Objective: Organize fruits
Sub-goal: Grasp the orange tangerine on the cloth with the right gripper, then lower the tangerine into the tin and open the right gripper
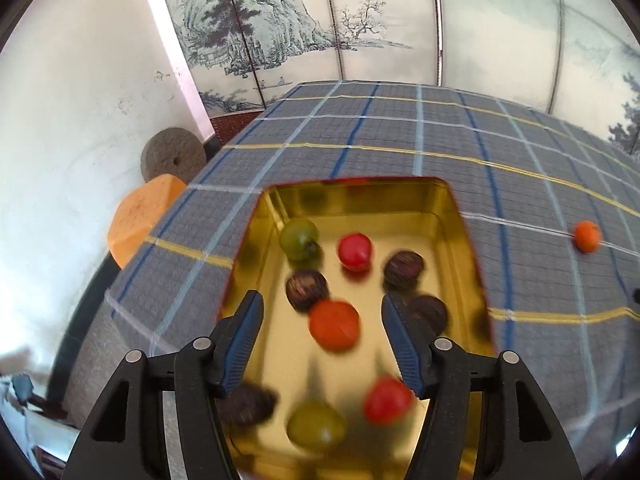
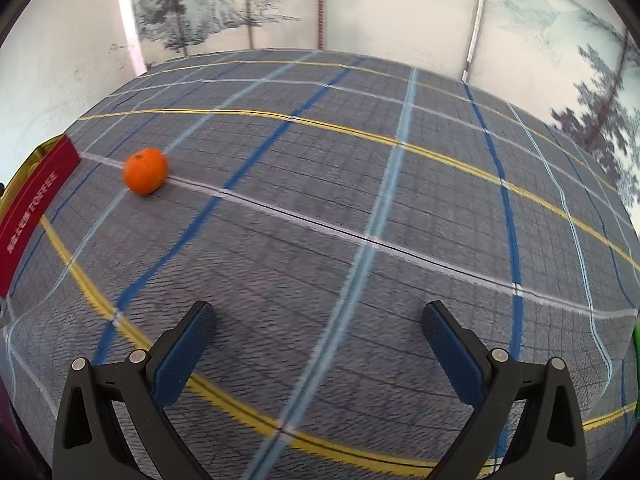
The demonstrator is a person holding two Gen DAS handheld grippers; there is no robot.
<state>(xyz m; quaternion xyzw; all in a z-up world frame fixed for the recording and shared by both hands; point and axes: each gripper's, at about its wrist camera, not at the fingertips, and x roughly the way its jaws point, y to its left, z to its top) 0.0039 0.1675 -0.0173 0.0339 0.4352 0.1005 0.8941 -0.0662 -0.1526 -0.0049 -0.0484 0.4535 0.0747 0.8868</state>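
Our left claw [image 1: 322,306] hangs spread and empty over the gold tin [image 1: 460,216], already holding most fruits; our right claw [image 2: 318,322], also spread, faces one orange [image 2: 145,171] left on the counter [image 2: 360,160], far left.

Your left gripper [image 1: 322,312] hangs over a tin [image 1: 460,216] on the table [image 1: 360,128]. Inside the tin lie several fruits, one [image 1: 334,325] between the spread fingers. A lone fruit [image 2: 145,171] sits on the cloth right of the tin, ahead and left of your right gripper [image 2: 318,320].
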